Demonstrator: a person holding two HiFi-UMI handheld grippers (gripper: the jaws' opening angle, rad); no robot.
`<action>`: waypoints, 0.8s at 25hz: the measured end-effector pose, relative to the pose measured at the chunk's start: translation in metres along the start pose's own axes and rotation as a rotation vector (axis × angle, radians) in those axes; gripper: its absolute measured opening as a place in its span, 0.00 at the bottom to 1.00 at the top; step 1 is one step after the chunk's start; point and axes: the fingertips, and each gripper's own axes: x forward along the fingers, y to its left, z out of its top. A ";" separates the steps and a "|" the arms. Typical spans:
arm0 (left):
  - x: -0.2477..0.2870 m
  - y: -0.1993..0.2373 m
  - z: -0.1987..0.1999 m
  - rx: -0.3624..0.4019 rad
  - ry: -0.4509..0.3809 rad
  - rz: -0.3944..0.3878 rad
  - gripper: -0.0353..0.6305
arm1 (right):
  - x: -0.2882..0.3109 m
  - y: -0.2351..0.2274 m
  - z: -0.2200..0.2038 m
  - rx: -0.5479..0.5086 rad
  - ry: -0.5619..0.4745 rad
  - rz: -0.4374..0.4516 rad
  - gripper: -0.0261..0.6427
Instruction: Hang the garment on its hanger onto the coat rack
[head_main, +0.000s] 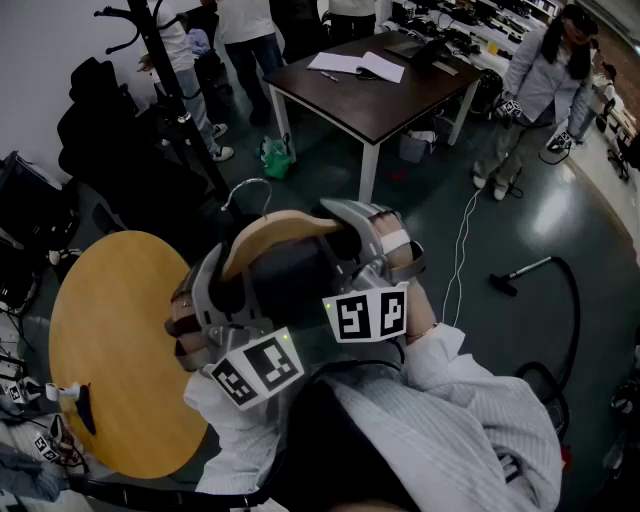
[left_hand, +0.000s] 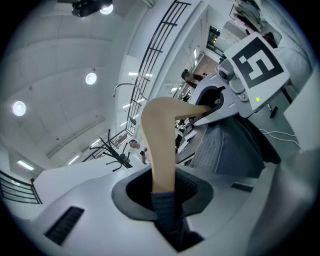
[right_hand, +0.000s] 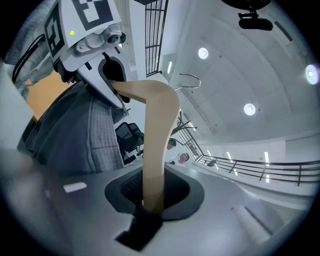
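A wooden hanger (head_main: 280, 230) with a metal hook (head_main: 245, 190) carries a dark grey garment (head_main: 290, 275) and is held up in front of me. My left gripper (head_main: 222, 285) is shut on the hanger's left arm and my right gripper (head_main: 355, 240) on its right arm. In the left gripper view the wooden arm (left_hand: 160, 145) and a fold of grey cloth (left_hand: 167, 212) sit between the left gripper's (left_hand: 162, 192) jaws. In the right gripper view the other arm (right_hand: 155, 145) runs into the right gripper (right_hand: 150, 197). The black coat rack (head_main: 160, 50) stands at the far left, apart from the hook.
A round wooden table (head_main: 120, 350) lies at my lower left. A dark rectangular table (head_main: 370, 80) with papers stands ahead. People stand around it and near the rack. Black bags (head_main: 100, 130) pile by the rack's foot. A hose and cable (head_main: 520, 270) lie on the floor at right.
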 end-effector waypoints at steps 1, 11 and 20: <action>-0.001 -0.001 -0.001 0.001 0.002 0.002 0.16 | -0.001 0.001 -0.001 0.002 -0.003 0.001 0.13; 0.006 -0.007 0.005 0.008 0.020 -0.006 0.16 | 0.002 -0.001 -0.011 0.021 -0.001 0.015 0.13; 0.008 -0.020 0.004 -0.002 0.030 -0.011 0.16 | -0.001 0.003 -0.022 0.025 0.003 0.018 0.13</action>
